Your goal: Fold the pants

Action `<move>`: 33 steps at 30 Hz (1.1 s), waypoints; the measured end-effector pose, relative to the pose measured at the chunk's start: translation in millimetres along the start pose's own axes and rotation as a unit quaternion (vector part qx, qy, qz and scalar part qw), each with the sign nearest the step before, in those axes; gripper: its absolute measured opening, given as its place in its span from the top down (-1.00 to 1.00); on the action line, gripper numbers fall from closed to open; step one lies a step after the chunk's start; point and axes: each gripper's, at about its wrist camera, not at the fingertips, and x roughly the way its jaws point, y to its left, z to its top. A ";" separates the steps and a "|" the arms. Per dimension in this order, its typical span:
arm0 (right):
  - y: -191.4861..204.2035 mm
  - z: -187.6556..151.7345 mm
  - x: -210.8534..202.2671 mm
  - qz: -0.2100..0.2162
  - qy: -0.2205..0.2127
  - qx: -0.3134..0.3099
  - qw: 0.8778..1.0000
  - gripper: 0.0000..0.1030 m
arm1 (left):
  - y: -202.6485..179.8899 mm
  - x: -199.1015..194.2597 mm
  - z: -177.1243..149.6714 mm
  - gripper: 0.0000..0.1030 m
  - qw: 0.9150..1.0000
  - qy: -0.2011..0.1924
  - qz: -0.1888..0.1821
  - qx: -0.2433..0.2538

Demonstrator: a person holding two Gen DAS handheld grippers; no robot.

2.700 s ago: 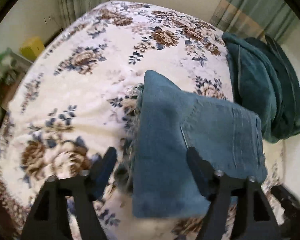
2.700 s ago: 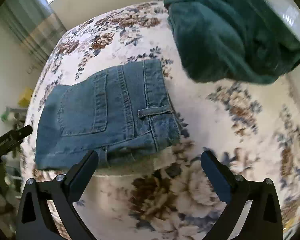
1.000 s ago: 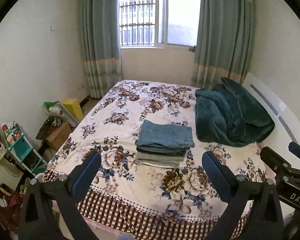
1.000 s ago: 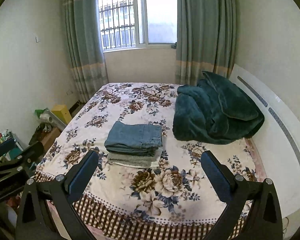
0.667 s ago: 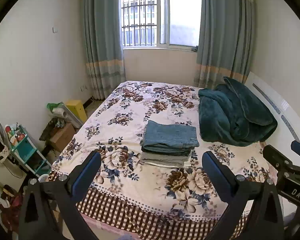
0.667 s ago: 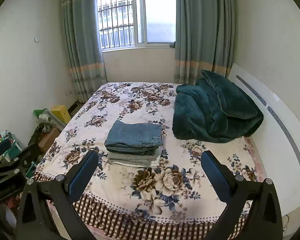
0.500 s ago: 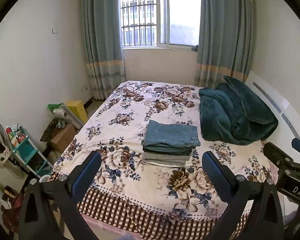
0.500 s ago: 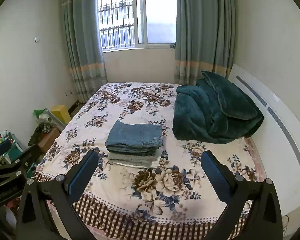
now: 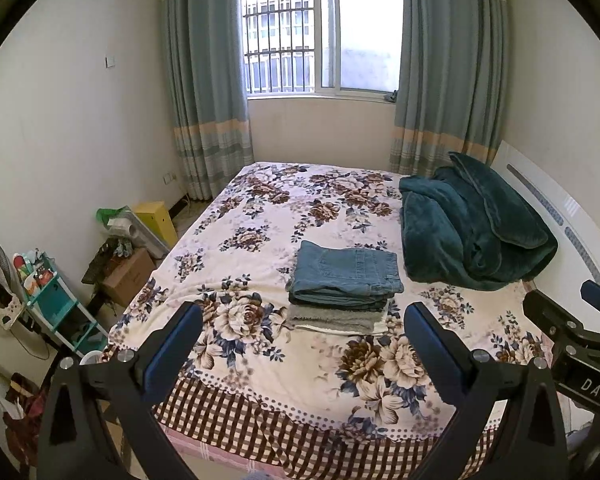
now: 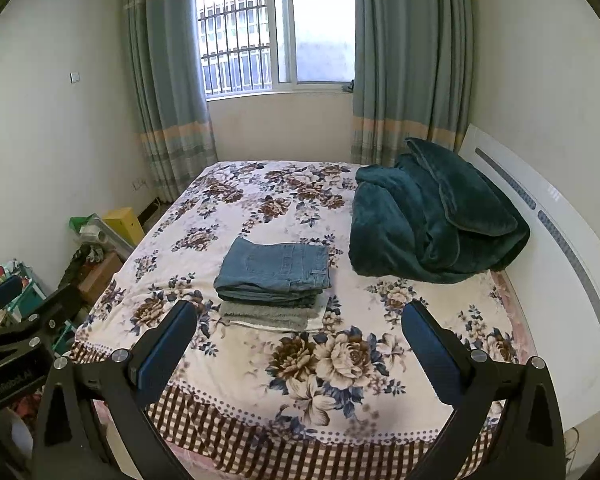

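Both hand-held grippers, left (image 9: 298,338) and right (image 10: 296,336), had pulled back, spread wide and empty; the folded blue denim pants (image 9: 345,274) lay far ahead, atop a grey folded garment (image 9: 336,319) on the floral bed (image 9: 260,216), seemingly finished.

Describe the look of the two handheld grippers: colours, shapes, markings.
Both are matte black. The left gripper and right gripper each carry two angular, triangular-braced fingers faced with dark blue pads and fastened with silver screw heads. The right unit's body, seen from the left wrist, bears white "DAS" lettering. The left unit's body shows faint lettering, too blurred to read. No cables or sleeves show.
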 end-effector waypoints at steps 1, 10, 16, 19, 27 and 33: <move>0.2 0.1 -0.5 0.001 0.000 0.000 1.000 -1.00 | -0.5 0.2 -0.6 -1.00 1.000 0.001 -0.001 0.000; 2.4 -1.8 -1.2 0.001 0.000 -0.001 1.000 -1.00 | -0.8 -2.5 -3.0 -1.00 1.000 -0.001 -0.002 -0.002; 3.2 -2.7 -1.8 0.002 0.001 -0.002 1.000 -1.00 | 0.0 -4.9 -5.5 -1.00 1.000 0.001 -0.002 -0.006; 3.8 -3.2 -3.3 0.003 0.001 -0.002 1.000 -1.00 | 0.6 -8.9 -5.3 -1.00 1.000 0.002 -0.001 -0.008; 4.0 -3.2 -3.6 0.003 0.001 -0.004 1.000 -1.00 | 2.8 -11.5 -2.4 -1.00 1.000 0.002 0.001 -0.011; 8.2 -3.6 -5.2 0.004 -0.001 -0.001 1.000 -1.00 | 3.3 -15.2 -3.5 -1.00 1.000 0.002 0.004 -0.012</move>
